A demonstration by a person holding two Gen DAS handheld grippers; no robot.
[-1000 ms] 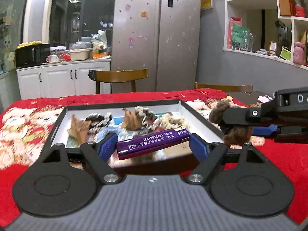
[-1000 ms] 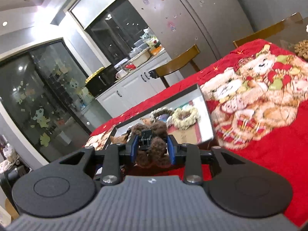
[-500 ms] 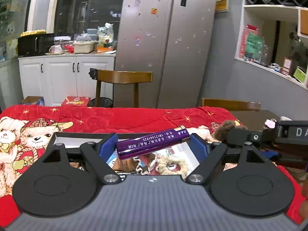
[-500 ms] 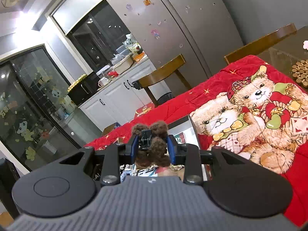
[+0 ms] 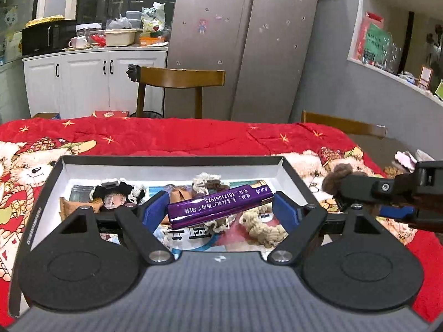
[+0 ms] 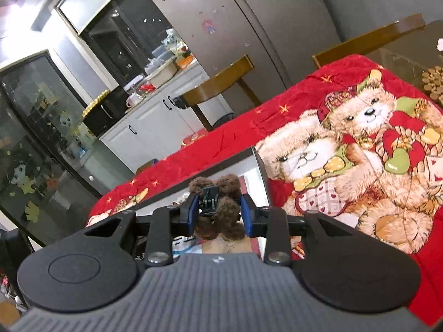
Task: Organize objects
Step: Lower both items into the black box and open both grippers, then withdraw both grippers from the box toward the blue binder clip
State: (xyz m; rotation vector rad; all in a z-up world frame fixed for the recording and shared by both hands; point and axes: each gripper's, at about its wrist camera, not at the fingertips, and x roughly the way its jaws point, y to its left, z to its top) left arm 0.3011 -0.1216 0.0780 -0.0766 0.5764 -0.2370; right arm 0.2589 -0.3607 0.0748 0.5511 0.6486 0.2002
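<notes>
Left wrist view shows the left gripper clamping a purple foil-wrapped bar endwise over the black-rimmed white tray, the right gripper pinching a fuzzy brown hair clip above its edge, so each likely needs lowering and releasing inside.

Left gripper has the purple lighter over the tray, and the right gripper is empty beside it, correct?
Not quite. The right gripper is not empty: the right wrist view shows it shut on a brown fuzzy hair clip. The left gripper does hold the purple lighter over the tray.
</notes>
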